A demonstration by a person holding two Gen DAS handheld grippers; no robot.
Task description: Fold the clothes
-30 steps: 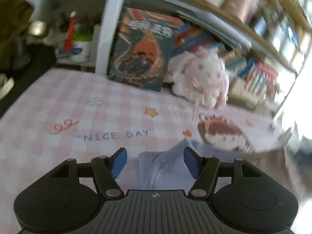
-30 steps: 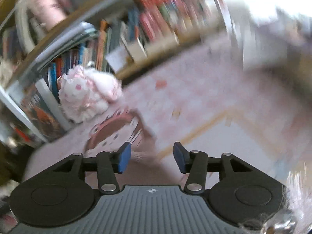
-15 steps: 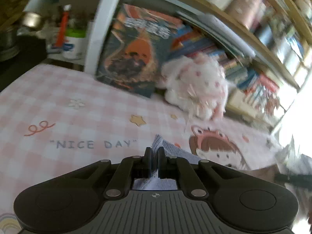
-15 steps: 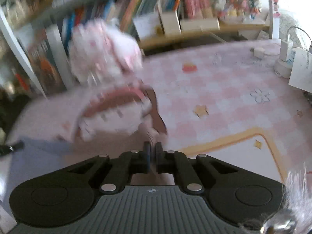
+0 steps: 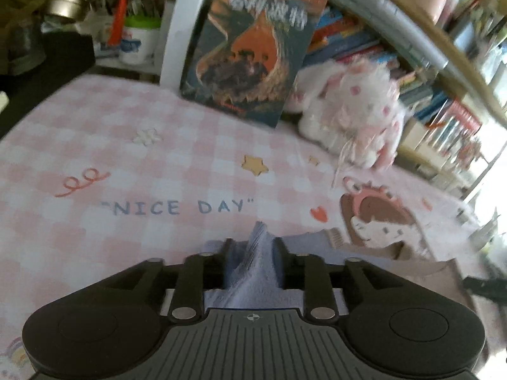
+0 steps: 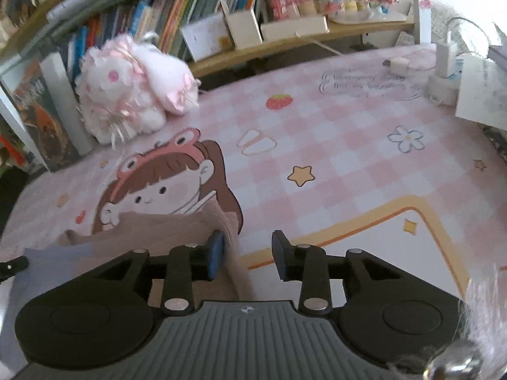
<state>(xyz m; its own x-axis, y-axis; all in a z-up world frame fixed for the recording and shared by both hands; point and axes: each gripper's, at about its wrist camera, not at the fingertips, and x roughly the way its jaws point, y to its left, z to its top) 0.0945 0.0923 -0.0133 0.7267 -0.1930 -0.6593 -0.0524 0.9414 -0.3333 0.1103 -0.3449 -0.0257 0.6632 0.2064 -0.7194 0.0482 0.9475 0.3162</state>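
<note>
Pink checked cloth [image 5: 133,145] printed "NICE DAY" is covering the counter, with bookshelves [image 6: 196,9] and a fluffy white toy [image 5: 351,110] standing behind. Left gripper [image 5: 252,250] jaws are pinching a ridge of lavender fabric [image 5: 253,272]. Only the right view is showing the right gripper [image 6: 247,250], jaws spread, beside a beige garment [image 6: 152,231] near the cartoon girl [image 6: 168,183].

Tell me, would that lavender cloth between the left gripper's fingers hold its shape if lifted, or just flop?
Probably flop: the lavender cloth bunches into a soft peak between the left gripper fingers, so it looks limp. Its fuzzy knit surface suggests it is light and unlikely to slip. The loose remainder would likely drag across the checked table cover.
</note>
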